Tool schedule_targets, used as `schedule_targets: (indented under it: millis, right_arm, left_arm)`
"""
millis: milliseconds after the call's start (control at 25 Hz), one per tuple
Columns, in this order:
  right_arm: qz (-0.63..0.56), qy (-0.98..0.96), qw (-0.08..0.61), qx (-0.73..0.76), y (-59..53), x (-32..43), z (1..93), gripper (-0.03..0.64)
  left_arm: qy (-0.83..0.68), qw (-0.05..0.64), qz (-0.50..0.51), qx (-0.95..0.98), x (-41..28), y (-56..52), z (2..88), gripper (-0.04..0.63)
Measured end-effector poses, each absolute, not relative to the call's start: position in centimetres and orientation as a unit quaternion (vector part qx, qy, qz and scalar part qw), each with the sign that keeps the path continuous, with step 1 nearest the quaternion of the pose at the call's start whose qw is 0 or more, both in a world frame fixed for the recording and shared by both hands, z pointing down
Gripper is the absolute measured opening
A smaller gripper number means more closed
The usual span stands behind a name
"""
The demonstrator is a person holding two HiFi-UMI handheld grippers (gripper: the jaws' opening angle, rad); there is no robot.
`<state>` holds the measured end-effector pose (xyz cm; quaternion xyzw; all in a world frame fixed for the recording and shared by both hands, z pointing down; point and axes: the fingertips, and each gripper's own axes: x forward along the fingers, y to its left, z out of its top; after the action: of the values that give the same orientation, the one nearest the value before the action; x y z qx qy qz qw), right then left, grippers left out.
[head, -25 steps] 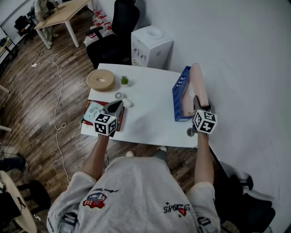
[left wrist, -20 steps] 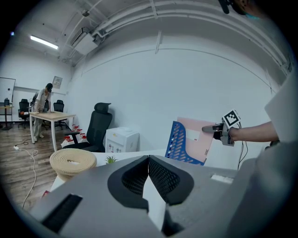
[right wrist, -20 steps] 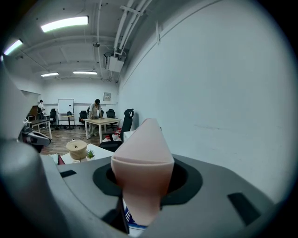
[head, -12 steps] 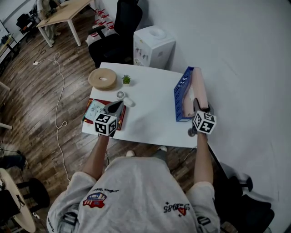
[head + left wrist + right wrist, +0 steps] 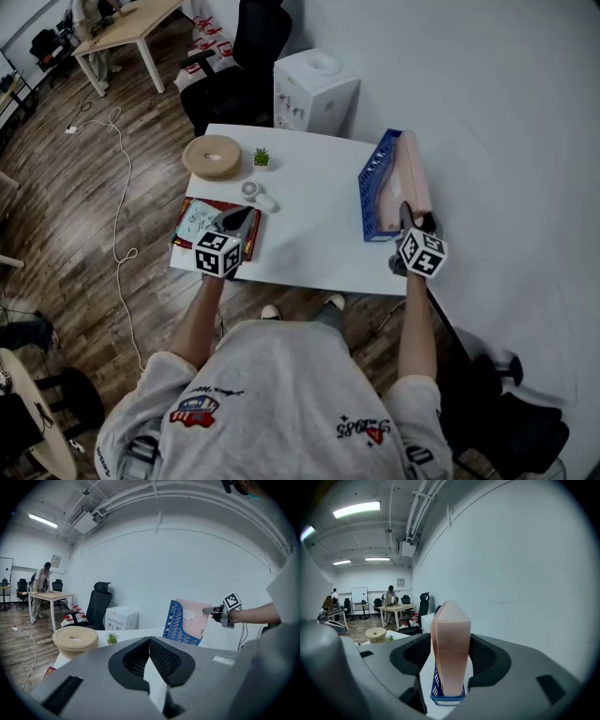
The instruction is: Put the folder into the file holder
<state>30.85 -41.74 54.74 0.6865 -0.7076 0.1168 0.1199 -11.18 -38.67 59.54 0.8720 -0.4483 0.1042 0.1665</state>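
a pink folder [image 5: 413,173] stands upright on its edge inside a blue holder [image 5: 377,187]. the holder sits at the right edge of a white table [image 5: 309,234], close beside a white wall.

the right gripper [image 5: 416,216] is at the near end of the folder, level with its upper part. in the right gripper view the folder's near edge rises straight up the middle, with one jaw on each side of it. its foot is down in the holder's near end. the jaws are spread wide and have just been opening. the folder is between them and is not pinched. its sides run close to both jaws, and it is not possible to tell whether either pad brushes it.

the left gripper [image 5: 242,216] is low over the table's front left part, above a red book [image 5: 192,225]. it is well apart from the folder and the holder. its jaws are closed together with nothing between them. in the left gripper view the folder and holder show far off to the right, with the right gripper at the folder's top corner.

a tan spool [image 5: 212,156] and a small plant [image 5: 262,157] sit at the far left of the table, away from both grippers.
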Motion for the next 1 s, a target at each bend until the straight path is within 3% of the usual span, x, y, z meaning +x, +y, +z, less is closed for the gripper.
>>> schedule_targets:
  millis: [360, 720, 1000]
  right_arm:
    - [0.158, -0.686, 0.100, 0.703, -36.2, 30.1, 57.8, 0.206]
    - [0.208, -0.701, 0.111, 0.673, -34.0, 24.7, 62.9, 0.007]
    - [0.170, -0.763, 0.154, 0.605, -34.4, 16.6, 62.7, 0.005]
  left_arm:
    - [-0.431, 0.159, 0.108, 0.882, -11.1, -37.4, 59.3, 0.006]
    - [-0.436, 0.153, 0.103, 0.881, -12.1, -36.4, 58.8, 0.006]
    - [-0.448, 0.145, 0.096, 0.877, -13.2, -36.0, 58.0, 0.006]
